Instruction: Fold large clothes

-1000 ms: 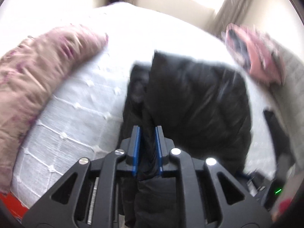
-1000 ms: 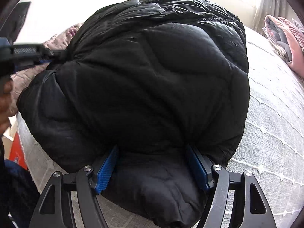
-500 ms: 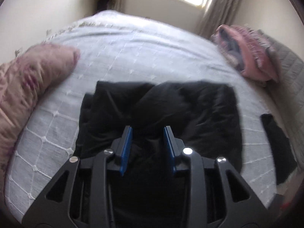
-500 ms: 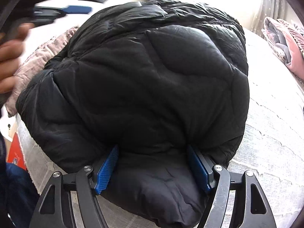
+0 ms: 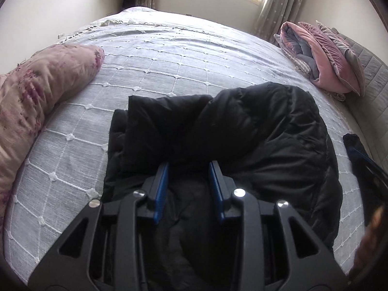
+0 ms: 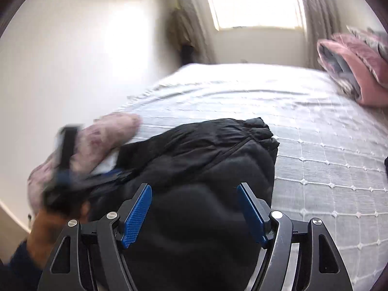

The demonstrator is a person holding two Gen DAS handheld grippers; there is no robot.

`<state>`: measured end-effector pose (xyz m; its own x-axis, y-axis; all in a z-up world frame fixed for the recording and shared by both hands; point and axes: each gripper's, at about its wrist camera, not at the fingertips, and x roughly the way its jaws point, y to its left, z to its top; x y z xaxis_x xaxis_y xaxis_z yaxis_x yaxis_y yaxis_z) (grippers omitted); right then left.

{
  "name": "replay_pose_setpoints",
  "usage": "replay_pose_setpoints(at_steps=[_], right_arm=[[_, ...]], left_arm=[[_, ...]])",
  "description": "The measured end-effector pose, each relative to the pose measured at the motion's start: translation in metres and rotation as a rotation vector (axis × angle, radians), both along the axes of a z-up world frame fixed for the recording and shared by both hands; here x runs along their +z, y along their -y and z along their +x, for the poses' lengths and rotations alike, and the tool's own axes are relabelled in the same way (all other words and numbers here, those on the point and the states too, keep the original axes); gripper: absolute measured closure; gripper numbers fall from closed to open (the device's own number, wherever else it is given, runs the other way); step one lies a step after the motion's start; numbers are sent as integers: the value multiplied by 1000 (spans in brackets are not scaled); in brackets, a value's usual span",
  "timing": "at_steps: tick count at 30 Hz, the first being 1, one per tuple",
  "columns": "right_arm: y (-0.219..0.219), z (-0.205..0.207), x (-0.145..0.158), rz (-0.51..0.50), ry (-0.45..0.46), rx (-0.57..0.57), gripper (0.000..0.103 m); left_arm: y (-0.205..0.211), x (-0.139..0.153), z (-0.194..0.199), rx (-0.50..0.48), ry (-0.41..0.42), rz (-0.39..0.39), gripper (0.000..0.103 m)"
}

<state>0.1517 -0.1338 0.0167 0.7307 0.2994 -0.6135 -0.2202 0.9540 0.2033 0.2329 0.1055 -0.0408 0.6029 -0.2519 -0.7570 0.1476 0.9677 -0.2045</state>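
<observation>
A black puffer jacket [image 5: 254, 126] lies folded in a thick bundle on the grey-white quilted bed [image 5: 181, 55]. My left gripper [image 5: 189, 167] hovers over its near edge with the blue pads apart; fabric lies below them and is not pinched. In the right wrist view the jacket [image 6: 206, 160] sits under my right gripper [image 6: 194, 186]. Its jaws stand wide and are closing slightly, with the jacket's bulk between them in the picture, and the pads do not press on it. The left gripper [image 6: 72, 177] is a blur at that view's left, with a hand [image 6: 48, 230] below it.
A pink floral pillow [image 5: 41, 89] lies along the bed's left edge. A folded pink and grey blanket [image 5: 325, 58] sits at the far right. A small dark cloth [image 5: 351, 140] lies near the right edge. A window and curtains stand behind the bed.
My left gripper has let go of the jacket fabric and its jaws have spread. The right gripper has risen off the jacket, which now rests on the bed.
</observation>
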Motion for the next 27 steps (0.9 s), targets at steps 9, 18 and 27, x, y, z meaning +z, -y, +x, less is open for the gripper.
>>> replay_pose_setpoints(at_steps=[9,18,27], right_arm=[[-36,111,-74,-133,-209,-53,35],[-35,132,-95,-144,-290,-46,34],[-37,114,-83,-211,-260,-46,34]], left_arm=[[-5,-11,18,41,3,22,67],[1,-21,24,50,7,40,67],[-3,-22,19,21,19,35,67]])
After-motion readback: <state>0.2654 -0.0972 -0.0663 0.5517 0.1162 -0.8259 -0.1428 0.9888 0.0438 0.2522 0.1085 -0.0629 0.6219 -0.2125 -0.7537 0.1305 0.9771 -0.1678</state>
